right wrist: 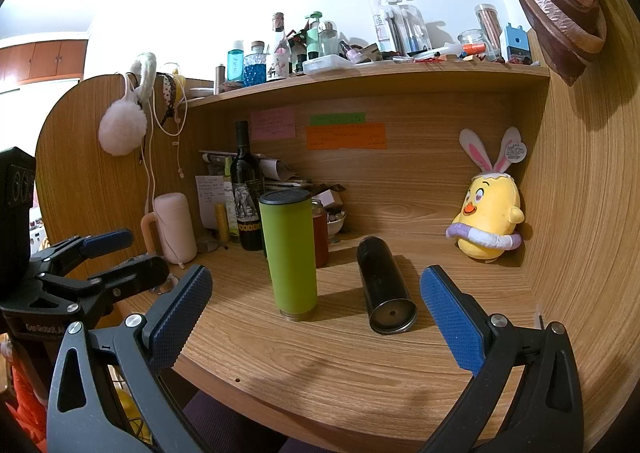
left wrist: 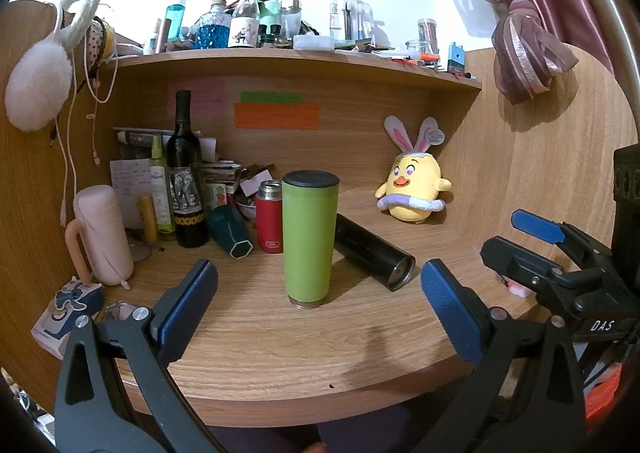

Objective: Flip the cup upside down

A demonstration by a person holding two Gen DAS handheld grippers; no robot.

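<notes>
A tall green cup [left wrist: 309, 239] with a dark lid on top stands upright on the wooden desk [left wrist: 280, 353]. It also shows in the right wrist view [right wrist: 291, 255]. A black cup [left wrist: 372, 249] lies on its side just right of it, its round end toward me [right wrist: 385, 287]. My left gripper [left wrist: 320, 313] is open and empty, a short way in front of the green cup. My right gripper [right wrist: 316, 317] is open and empty, in front of both cups. The right gripper shows at the right in the left wrist view [left wrist: 532, 249].
A wine bottle [left wrist: 185, 177], a red flask [left wrist: 270, 217], a tipped dark teal cup [left wrist: 231, 229] and a pink mug [left wrist: 102, 237] crowd the back left. A yellow chick plush [left wrist: 412, 189] sits at the back right. A cluttered shelf [left wrist: 296, 61] hangs overhead.
</notes>
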